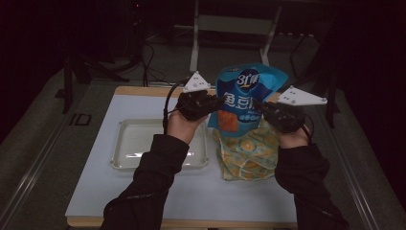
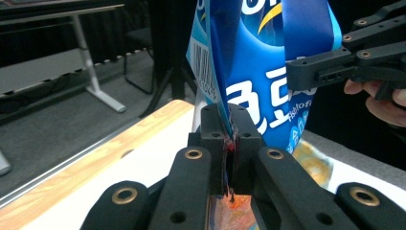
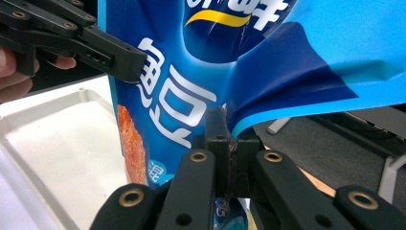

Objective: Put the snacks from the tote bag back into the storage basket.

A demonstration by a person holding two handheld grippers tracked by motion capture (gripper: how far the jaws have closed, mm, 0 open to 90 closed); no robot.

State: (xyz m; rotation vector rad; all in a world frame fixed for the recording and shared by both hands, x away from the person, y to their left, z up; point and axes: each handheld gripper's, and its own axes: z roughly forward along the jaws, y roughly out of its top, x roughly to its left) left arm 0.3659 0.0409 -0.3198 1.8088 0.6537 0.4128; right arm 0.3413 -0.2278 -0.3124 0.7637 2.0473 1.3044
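High view shows the blue snack bag [image 1: 243,98] upright above the table [image 1: 95,191], lifted between my two grippers. My left gripper [image 1: 214,103] is clamped on its left edge and my right gripper [image 1: 258,105] on its right edge. Below lies a patterned cloth [image 1: 249,155]; a white tray [image 1: 129,143] sits to its left.

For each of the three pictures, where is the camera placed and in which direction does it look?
High view: above the person's side, looking forward and down on the table; both forearms, left gripper and right gripper hold the blue bag.
Left gripper view: on the left gripper, looking along its jaws, shut on the bag's edge; the other gripper shows farther off.
Right gripper view: on the right gripper, its jaws shut on the bag, above the tray.
All share the bag.
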